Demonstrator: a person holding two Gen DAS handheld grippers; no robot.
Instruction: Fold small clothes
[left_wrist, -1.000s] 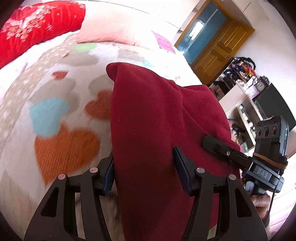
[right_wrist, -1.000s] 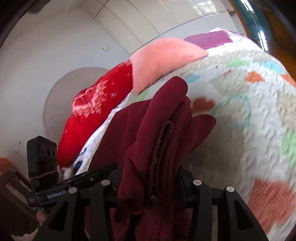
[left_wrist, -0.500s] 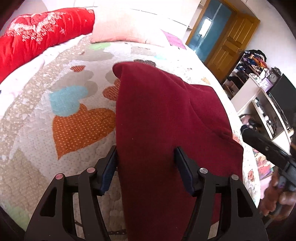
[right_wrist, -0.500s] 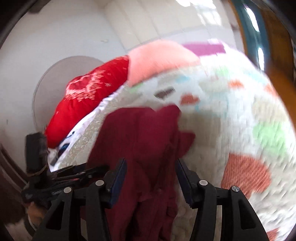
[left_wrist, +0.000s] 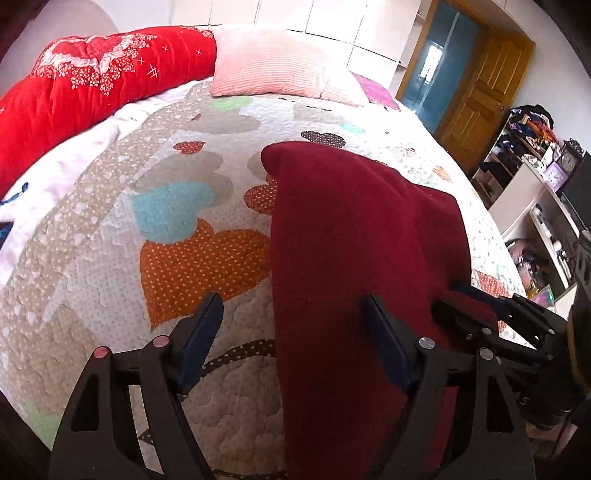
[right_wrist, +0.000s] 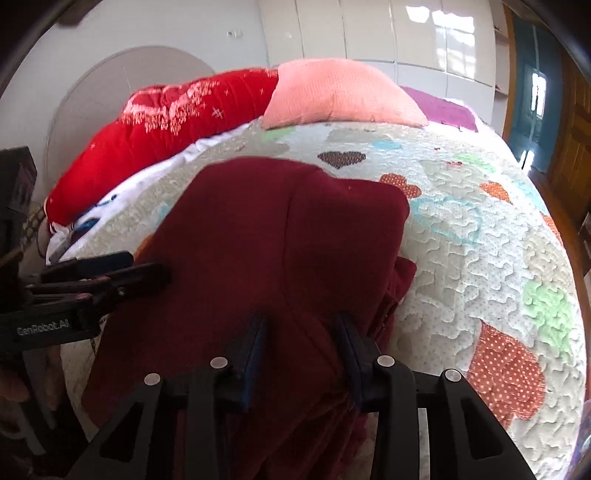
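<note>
The dark red cloth (left_wrist: 354, 229) was up in the air a moment ago; now it lies flat on the bed (left_wrist: 110, 258), so it can be folded; the left gripper (left_wrist: 291, 332) has let go and is open wide, low over the cloth's left edge; the right gripper (right_wrist: 299, 343) sits low at the near edge, pointing along the bed, still pinching a bunch of cloth to keep it in place.

Left wrist view sits low at the bed's (left_wrist: 92, 295) near edge, looking along it toward the pillows and the door (left_wrist: 480, 92). Right wrist view looks from just beside it, same direction. Both share the dark red garment (left_wrist: 351, 240), close up, and each catches the other hand-held gripper.
</note>
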